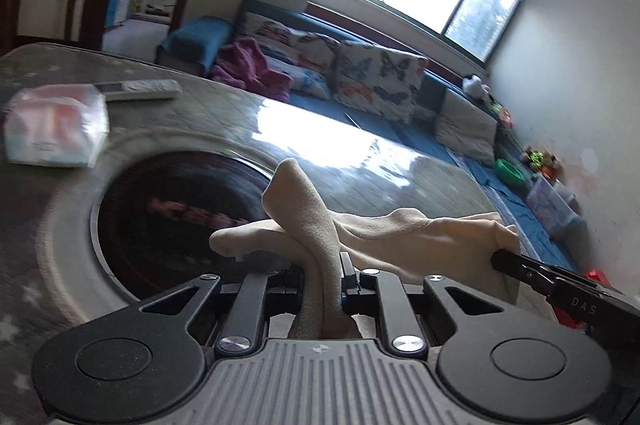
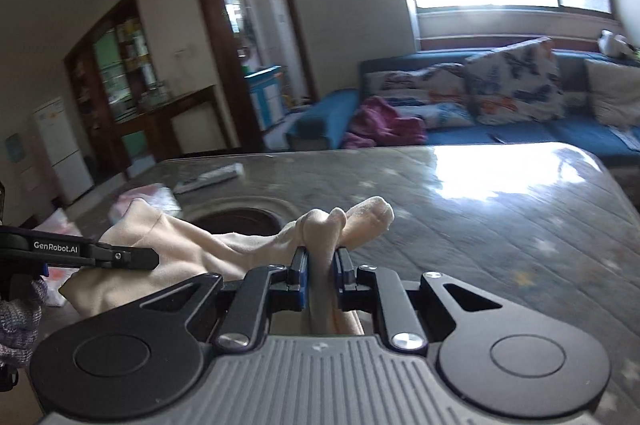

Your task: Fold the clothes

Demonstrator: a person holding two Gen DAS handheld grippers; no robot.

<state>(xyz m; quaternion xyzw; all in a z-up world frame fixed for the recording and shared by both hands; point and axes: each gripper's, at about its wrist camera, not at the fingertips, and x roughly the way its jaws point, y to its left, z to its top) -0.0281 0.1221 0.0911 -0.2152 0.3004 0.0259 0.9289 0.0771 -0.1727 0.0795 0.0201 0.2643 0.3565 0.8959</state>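
Both grippers, left (image 1: pixel 320 267) and right (image 2: pixel 320 261), have their fingers nearly closed, pinching a cream garment (image 1: pixel 400 229) held above the desk (image 2: pixel 480 217). Little fabric is gripped, so a tug could pull it free.

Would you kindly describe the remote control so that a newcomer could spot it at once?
Start at the large grey star-patterned table in front of the blue sofa. Near its far edge lies the remote control, just beyond the soft plastic-wrapped pack. It is the only slim, pale, flat bar there.
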